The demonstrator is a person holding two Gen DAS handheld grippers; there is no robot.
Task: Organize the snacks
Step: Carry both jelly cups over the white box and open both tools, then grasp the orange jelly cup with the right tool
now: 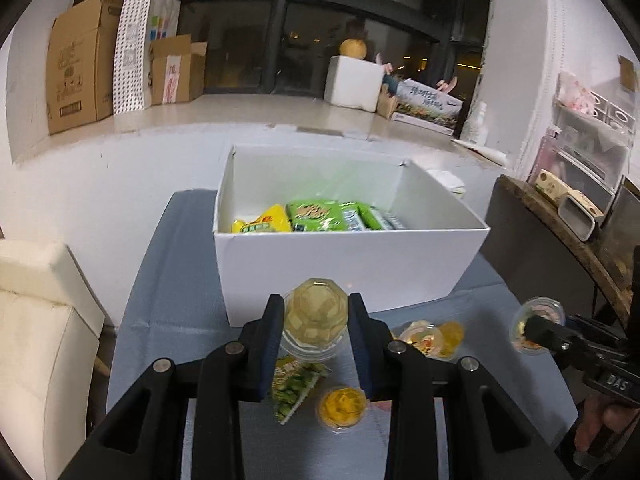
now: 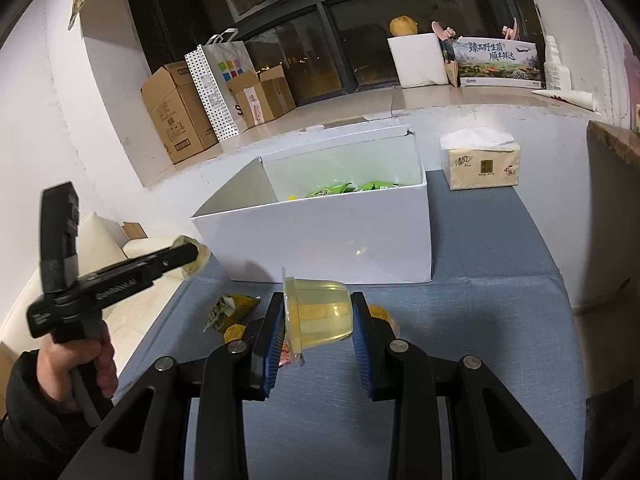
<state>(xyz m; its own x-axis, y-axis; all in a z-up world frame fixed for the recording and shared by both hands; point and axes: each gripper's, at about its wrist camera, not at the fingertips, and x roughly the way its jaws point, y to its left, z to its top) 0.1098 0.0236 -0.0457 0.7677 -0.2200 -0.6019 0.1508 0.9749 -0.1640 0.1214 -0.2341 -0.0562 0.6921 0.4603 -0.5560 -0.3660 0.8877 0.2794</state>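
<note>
We find each tool gripping a jelly cup, left tool (image 1: 314, 322) and right tool (image 2: 318, 320), short of the white box (image 1: 352, 264) at twelve o'clock; next, carry over its rim and release.

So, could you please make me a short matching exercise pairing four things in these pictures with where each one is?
Things:
1. green packets
2. tissue pack
3. yellow cup
4. jelly cup

Places:
a. on the cloth, near the left gripper
b. clamped in the right gripper
c. inside the white box
d. on the cloth, right of the box

Pairs: 1-c, 2-d, 3-a, 4-b
</note>
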